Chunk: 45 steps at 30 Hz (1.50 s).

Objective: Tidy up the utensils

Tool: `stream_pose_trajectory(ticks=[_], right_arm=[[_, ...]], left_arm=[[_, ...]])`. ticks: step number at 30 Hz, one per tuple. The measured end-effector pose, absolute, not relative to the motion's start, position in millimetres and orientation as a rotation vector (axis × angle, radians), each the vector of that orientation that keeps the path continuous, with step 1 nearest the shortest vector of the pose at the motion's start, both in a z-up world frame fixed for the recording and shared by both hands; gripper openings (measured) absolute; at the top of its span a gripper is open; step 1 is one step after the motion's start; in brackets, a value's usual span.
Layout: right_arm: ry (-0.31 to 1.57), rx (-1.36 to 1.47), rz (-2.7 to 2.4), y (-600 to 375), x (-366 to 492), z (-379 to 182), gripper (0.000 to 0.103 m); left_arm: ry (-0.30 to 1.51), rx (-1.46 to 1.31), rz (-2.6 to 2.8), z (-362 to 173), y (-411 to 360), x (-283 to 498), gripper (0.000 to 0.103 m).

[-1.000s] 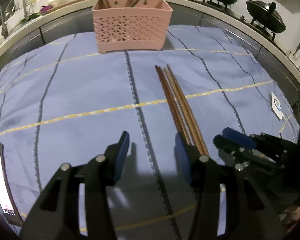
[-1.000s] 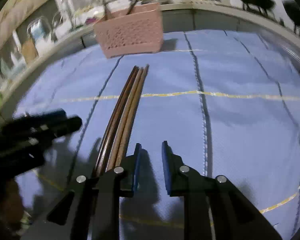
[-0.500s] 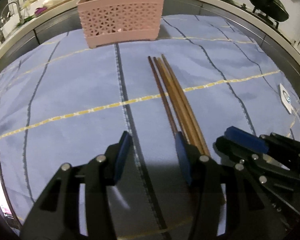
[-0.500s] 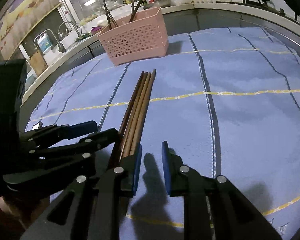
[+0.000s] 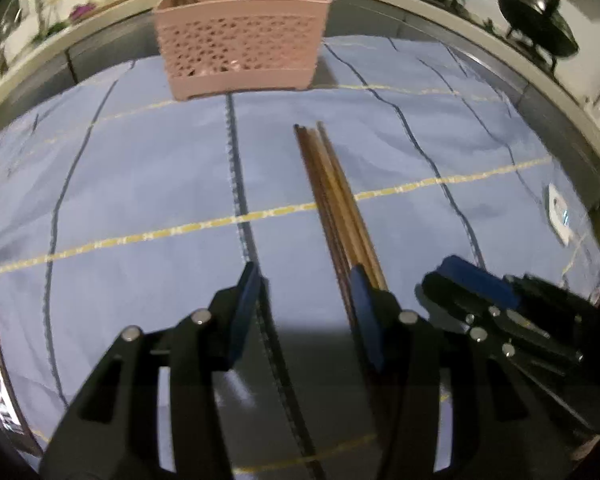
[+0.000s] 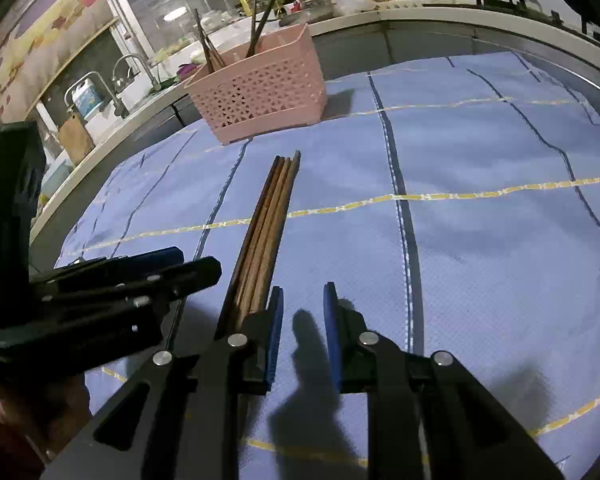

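**Two hand-held grippers poised over the chopsticks**

Here we are at the desk (image 6: 480,60), spread with a blue checked cloth (image 6: 480,240); a bundle of brown wooden chopsticks (image 5: 336,196) lies flat on that cloth, side by side and touching, the far tips pointing toward the pink basket (image 5: 240,40); that basket stands upright at the far edge of the cloth, well apart from the bundle, with several dark utensils (image 6: 208,46) sticking up out of it.

The left hand-held gripper (image 5: 304,308) sits with its jaws about half apart and nothing between them, only bare cloth; its right-side finger (image 5: 364,312) lies just beside the near end of the chopsticks, on their left, and whether it touches them I cannot tell.

The right hand-held gripper (image 6: 302,328) shows a narrow gap between its blue pads, and that gap is empty too, with only its own shadow on the cloth; the chopsticks run along the outside of its left-side finger (image 6: 274,328), their near ends hidden behind it.

So the bundle lies between the two tools; neither has hold of it; the left one shows in the right view (image 6: 148,276) as a dark shape just beside the sticks.

Two dark woks (image 5: 536,28) sit on the stove beyond the desk.
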State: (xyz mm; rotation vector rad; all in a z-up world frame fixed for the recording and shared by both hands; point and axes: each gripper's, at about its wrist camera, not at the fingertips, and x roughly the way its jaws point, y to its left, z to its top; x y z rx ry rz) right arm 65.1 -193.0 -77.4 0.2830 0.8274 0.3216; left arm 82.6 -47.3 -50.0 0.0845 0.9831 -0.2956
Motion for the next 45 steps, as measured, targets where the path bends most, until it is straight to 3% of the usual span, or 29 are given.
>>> stream_pose_trajectory(ticks=[11,12,14,30,33,36,40,42,45], right_arm=[[0.831,0.287,0.320,-194,65,-80,0.021],[0.829,0.280,0.322,-193,65,-79,0.021],[0.829,0.267,0.327,-191,66,-78,0.021],[0.861,0.100,0.285,-155,88,-76,0.021],[0.860,0.056,0.275,-148,95,-76,0.021],[0.900,0.054,0.296,-152,112,-73,0.021],[0.967,0.000,0.308,-155,150,-66,0.021],[0.985,-0.022,0.319,-153,167,-65,0.021],[0.994,-0.031,0.341,-149,192,-63,0.018]], left_arm=[[0.962,0.175,-0.244,-60,-59,78,0.047],[0.957,0.177,-0.242,-59,-57,78,0.040],[0.945,0.166,-0.243,-57,-50,77,0.007],[0.963,0.085,-0.175,-61,16,73,0.007],[0.964,0.101,-0.170,-60,11,80,0.012],[0.970,0.118,-0.160,-59,8,96,0.028],[0.957,0.163,-0.161,-57,4,123,0.029],[0.945,0.190,-0.177,-57,0,133,0.027],[0.929,0.188,-0.239,-57,-7,150,0.007]])
